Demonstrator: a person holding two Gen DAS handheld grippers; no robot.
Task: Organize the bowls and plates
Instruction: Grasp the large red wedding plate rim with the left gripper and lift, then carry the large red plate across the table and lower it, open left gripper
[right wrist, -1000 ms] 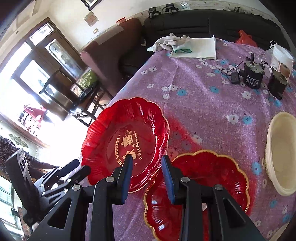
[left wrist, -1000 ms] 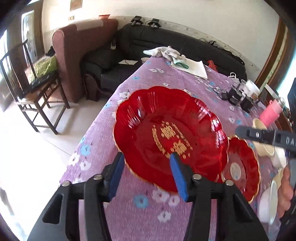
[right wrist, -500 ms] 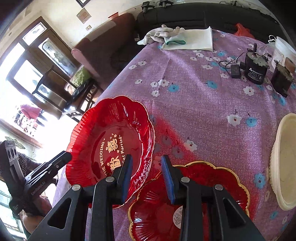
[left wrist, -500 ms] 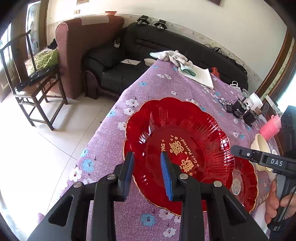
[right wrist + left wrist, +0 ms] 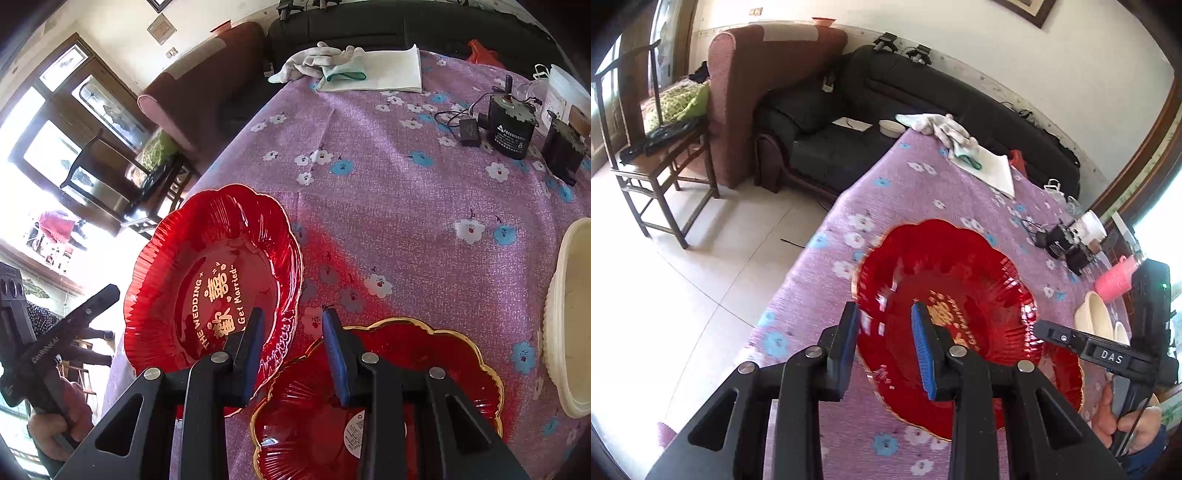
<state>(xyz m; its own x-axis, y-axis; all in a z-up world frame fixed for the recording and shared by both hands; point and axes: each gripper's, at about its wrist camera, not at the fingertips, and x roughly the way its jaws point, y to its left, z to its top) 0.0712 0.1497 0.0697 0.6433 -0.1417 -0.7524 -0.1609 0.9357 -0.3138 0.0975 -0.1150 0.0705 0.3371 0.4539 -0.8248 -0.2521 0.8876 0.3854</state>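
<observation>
White cloth (image 5: 317, 62), black motor (image 5: 511, 127), pink spool (image 5: 1115, 282), black sofa (image 5: 827, 147)

1. Strong daylight is pouring in from the windows (image 5: 55, 177) at the left of the right wrist view, washing that area out to near white.
2. The floor (image 5: 665, 295) in the left wrist view is glaring brightly, losing tile detail low at the left.
3. Light is passing through the large red plate (image 5: 214, 280) and casting a red tint on the tablecloth (image 5: 388, 192) beside it.
4. Motion blur is smearing the large red plate's highlights and the tablecloth's flowers in the left wrist view; the right wrist view is staying sharp.
5. Fisheye distortion is bending the walls, and dark vignetting is filling the corners.
</observation>
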